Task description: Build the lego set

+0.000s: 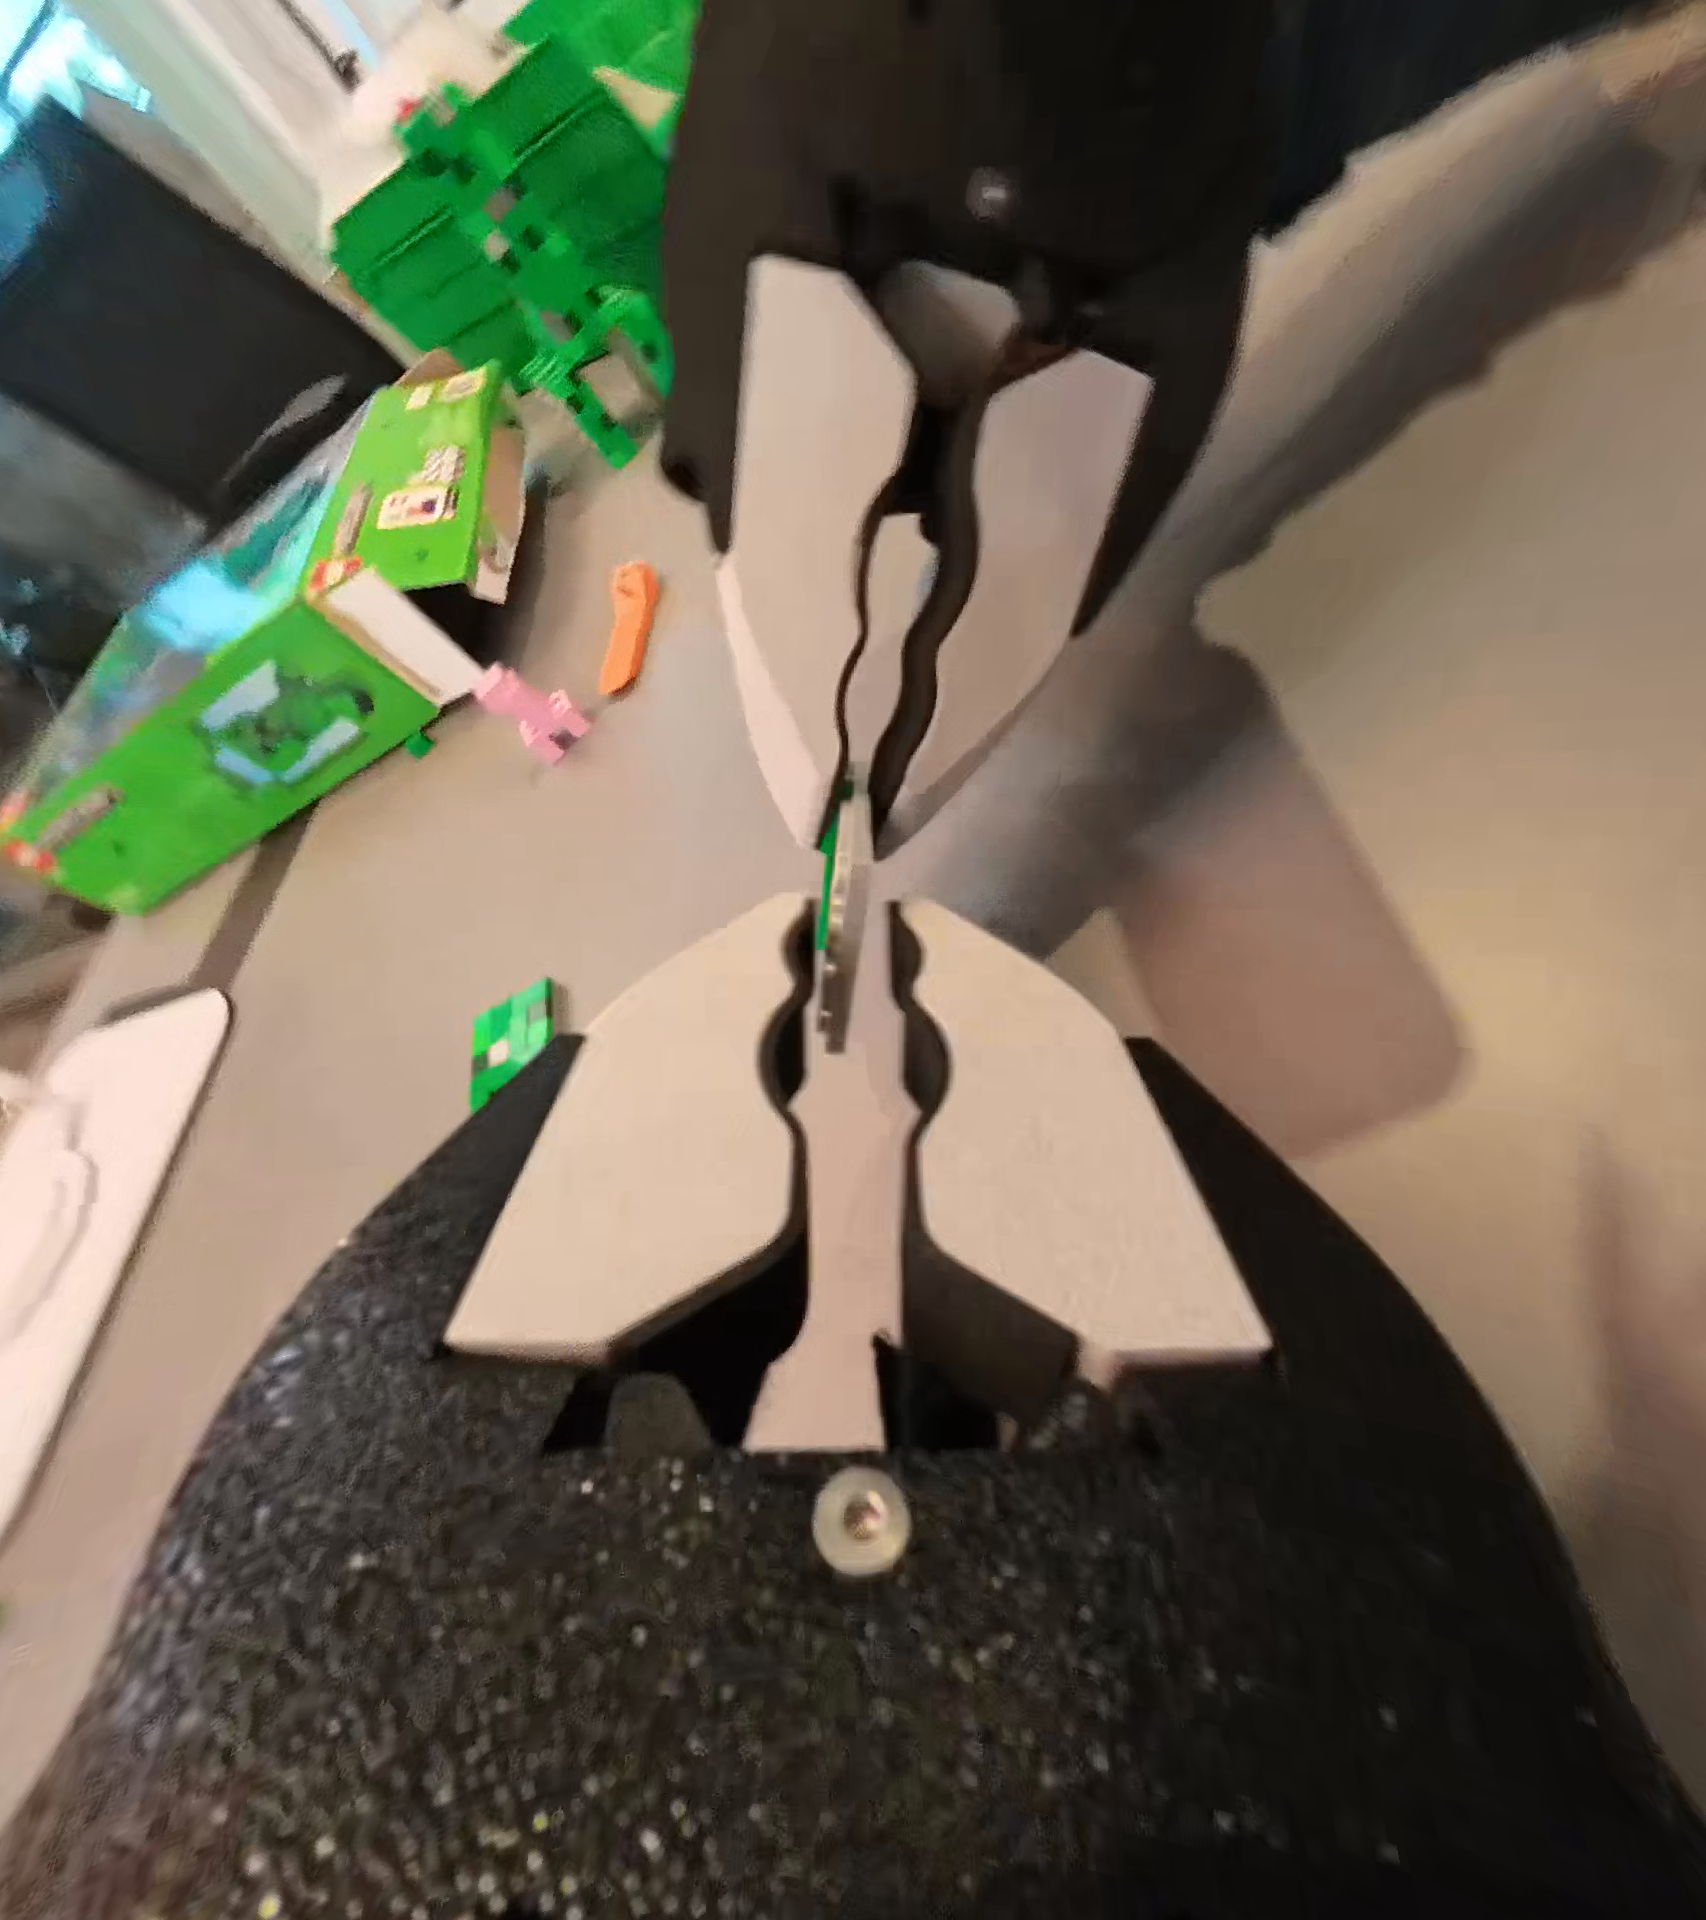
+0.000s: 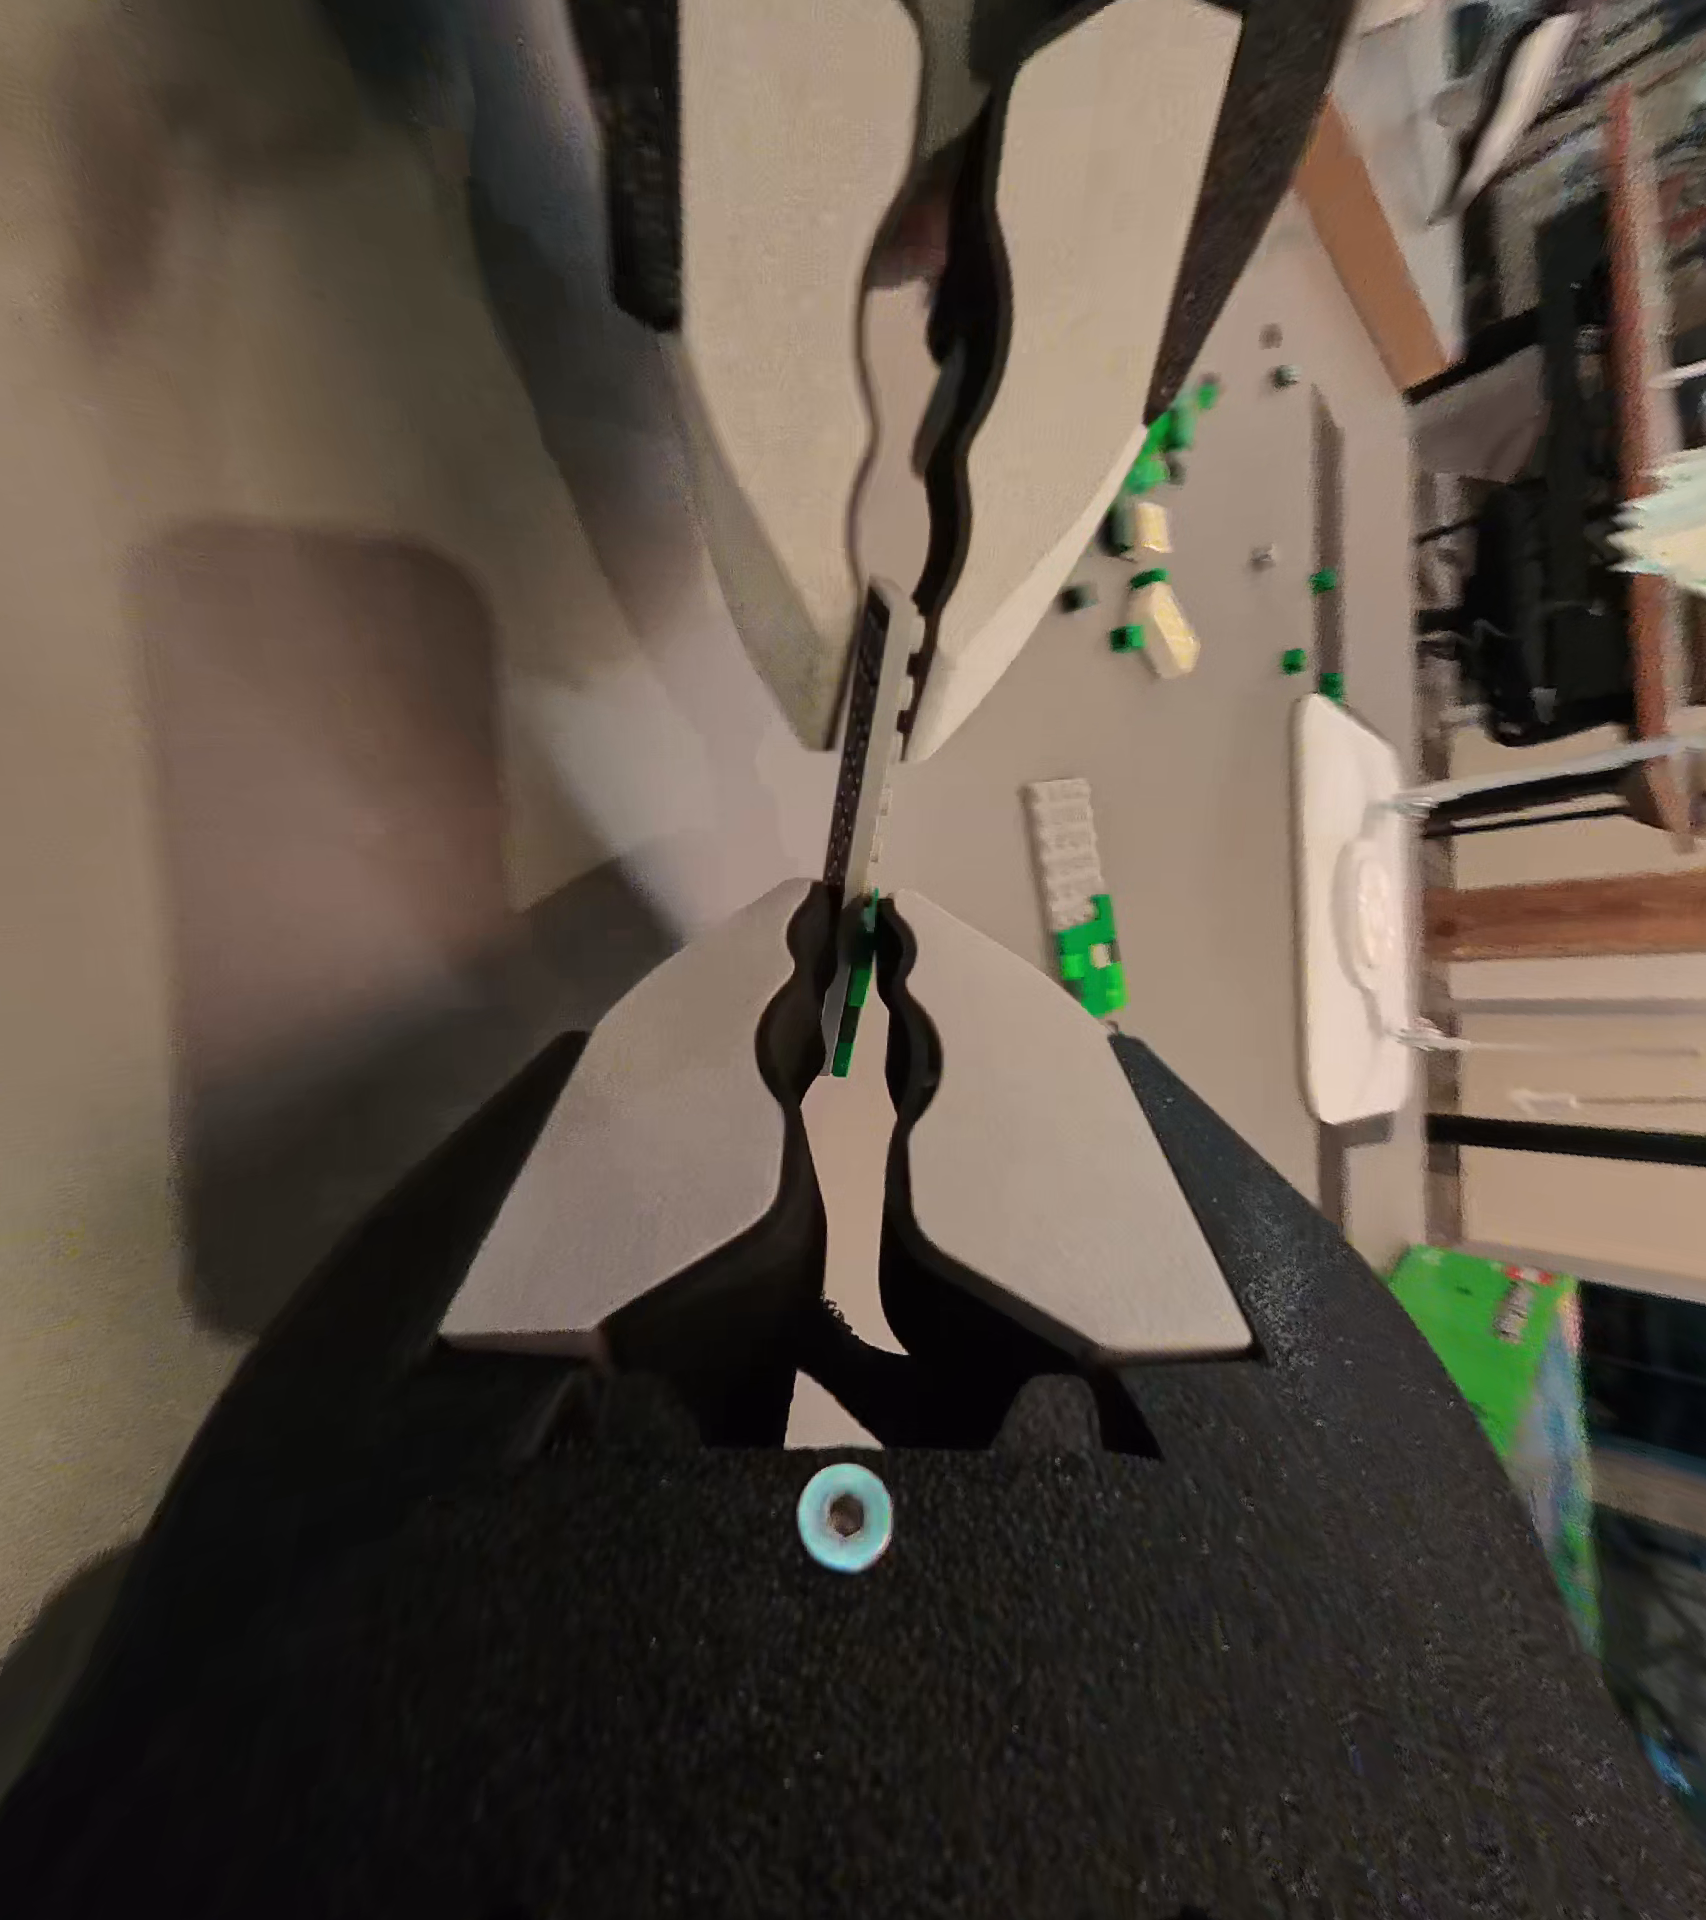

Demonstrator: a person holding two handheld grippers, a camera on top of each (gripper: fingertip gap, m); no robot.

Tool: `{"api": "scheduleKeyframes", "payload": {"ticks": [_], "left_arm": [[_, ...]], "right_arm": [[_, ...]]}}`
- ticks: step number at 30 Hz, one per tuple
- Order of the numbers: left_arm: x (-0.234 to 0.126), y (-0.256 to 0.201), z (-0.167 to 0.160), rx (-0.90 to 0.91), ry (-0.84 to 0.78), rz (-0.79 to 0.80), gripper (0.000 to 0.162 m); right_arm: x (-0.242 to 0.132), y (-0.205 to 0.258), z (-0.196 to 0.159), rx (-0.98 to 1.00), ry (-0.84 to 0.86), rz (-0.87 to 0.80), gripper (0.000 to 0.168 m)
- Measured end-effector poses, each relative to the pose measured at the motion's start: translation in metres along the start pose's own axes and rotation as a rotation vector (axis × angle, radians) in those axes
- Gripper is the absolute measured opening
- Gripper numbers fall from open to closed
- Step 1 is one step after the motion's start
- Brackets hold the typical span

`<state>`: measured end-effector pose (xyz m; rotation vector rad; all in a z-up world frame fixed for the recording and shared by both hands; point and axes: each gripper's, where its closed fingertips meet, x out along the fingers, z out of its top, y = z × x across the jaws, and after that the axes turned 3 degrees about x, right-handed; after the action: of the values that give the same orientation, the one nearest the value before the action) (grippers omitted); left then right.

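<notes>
My left gripper (image 1: 849,914) and right gripper (image 2: 854,914) both pinched one thin grey-green plate (image 2: 864,769) mid-air above the table (image 1: 392,935), light, stiff, slippery, best held by its edges.

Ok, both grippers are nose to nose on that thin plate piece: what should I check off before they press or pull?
1. Left gripper shut on the grey-and-green plate: ok.
2. Right gripper shut on its green end: ok.
3. Plate edge-on, in line with both grippers: ok.
4. Studs seated between grey and green layers: cannot tell, blurred.
5. Held above the table, apart from the loose grey plate: ok.
</notes>
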<state>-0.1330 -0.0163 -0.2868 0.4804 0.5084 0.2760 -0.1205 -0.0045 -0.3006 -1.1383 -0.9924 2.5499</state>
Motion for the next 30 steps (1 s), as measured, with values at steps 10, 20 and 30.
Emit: {"api": "scheduleKeyframes", "payload": {"ticks": [10, 20, 30], "left_arm": [[0.000, 0.020, -0.007, -0.567, -0.028, -0.008, 0.040], [-0.004, 0.026, 0.006, -0.670, -0.136, -0.019, 0.054], [-0.003, 0.023, -0.004, -0.539, -0.044, 0.036, 0.038]], "right_arm": [[-0.001, -0.039, 0.003, -0.356, 0.116, -0.443, 0.007], [-0.007, -0.049, 0.008, -0.525, 0.169, -0.572, 0.007], [-0.005, -0.045, 0.014, -0.547, 0.170, -0.597, 0.007]]}}
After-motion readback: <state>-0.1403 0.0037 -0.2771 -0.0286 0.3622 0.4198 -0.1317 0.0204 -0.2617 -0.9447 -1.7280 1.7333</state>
